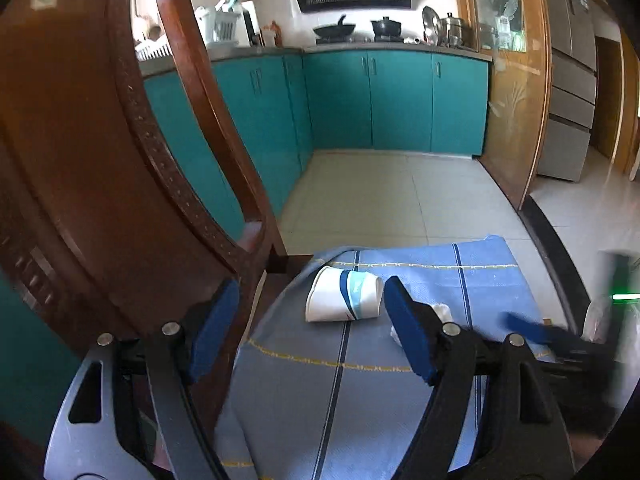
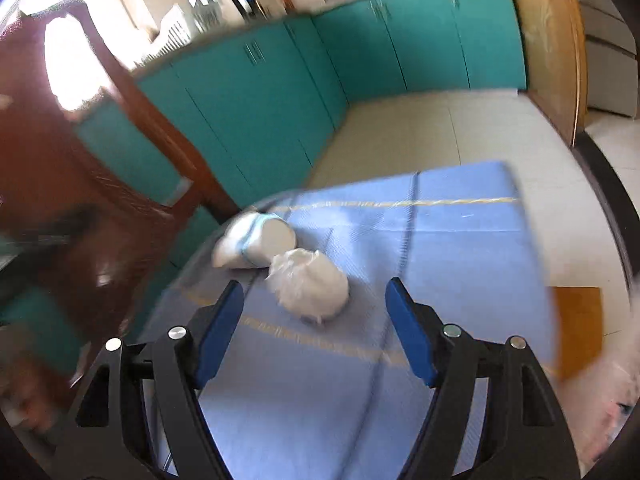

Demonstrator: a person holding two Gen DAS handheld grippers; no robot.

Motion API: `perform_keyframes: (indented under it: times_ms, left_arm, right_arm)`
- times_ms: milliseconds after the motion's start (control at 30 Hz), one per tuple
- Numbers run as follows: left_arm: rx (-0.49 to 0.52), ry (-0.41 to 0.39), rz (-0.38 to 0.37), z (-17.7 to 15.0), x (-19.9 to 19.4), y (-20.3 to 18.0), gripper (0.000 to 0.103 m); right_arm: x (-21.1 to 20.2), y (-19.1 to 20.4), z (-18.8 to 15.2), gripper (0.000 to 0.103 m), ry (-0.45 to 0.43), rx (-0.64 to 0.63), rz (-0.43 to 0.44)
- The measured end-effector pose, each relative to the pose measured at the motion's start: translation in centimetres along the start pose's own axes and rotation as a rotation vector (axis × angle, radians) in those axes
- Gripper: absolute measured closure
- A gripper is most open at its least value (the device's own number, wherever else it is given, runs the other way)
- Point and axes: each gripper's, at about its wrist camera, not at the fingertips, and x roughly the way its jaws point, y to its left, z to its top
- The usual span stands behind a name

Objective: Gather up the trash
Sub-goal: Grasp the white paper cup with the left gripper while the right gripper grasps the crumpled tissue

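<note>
A crushed white paper cup (image 1: 343,297) with a blue band lies on its side on the blue cloth (image 1: 420,280). It also shows in the right wrist view (image 2: 252,245). A crumpled white wad (image 2: 308,286) lies beside it; in the left wrist view the wad (image 1: 442,312) is mostly hidden behind my finger. My left gripper (image 1: 310,330) is open, just short of the cup. My right gripper (image 2: 314,328) is open, with the wad between and just beyond its fingertips. The right gripper also shows blurred at the right of the left wrist view (image 1: 560,340).
A dark wooden chair (image 1: 100,168) stands close at the left of the table. Teal cabinets (image 1: 360,100) and a tiled floor (image 1: 380,196) lie beyond the table's far edge. A whitish plastic bag (image 2: 624,364) shows at the right edge.
</note>
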Motion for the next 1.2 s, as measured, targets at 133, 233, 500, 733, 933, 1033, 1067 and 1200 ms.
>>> perform_keyframes:
  times_ms: [133,233,500,733,933,1033,1067,1200]
  left_arm:
    - [0.012,0.085,-0.073,1.1,4.2,0.4,0.019]
    - [0.046,0.138,-0.085,0.5,7.8,-0.8,0.017]
    - [0.216,0.202,-0.046,-2.3,14.3,-7.2,0.052]
    - [0.204,0.2,-0.029,-3.5,13.5,-7.1,0.084]
    - [0.183,0.066,-0.045,-5.0,6.8,-6.3,0.096]
    - [0.154,0.022,-0.064,-5.7,3.2,-5.9,0.099]
    - [0.138,0.003,-0.073,-6.1,1.6,-5.7,0.099]
    - [0.098,-0.045,-0.097,-7.7,-2.8,-5.7,0.099]
  right_arm:
    - [7.2,0.4,-0.2,0.063,0.134,-0.01,-0.066]
    - [6.1,-0.5,-0.7,0.068,0.131,0.018,-0.03]
    - [-3.6,-3.8,-6.7,0.068,0.154,0.012,0.005]
    - [-6.0,-2.9,-8.2,0.068,0.124,-0.06,0.048]
    - [-9.9,-2.7,-6.7,0.068,-0.004,-0.105,0.004]
    - [-11.0,-2.1,-6.7,0.068,-0.047,-0.147,-0.049]
    - [-11.2,-2.0,-6.9,0.068,-0.055,-0.159,-0.07]
    - [-11.0,-1.6,-7.5,0.068,-0.068,-0.2,-0.117]
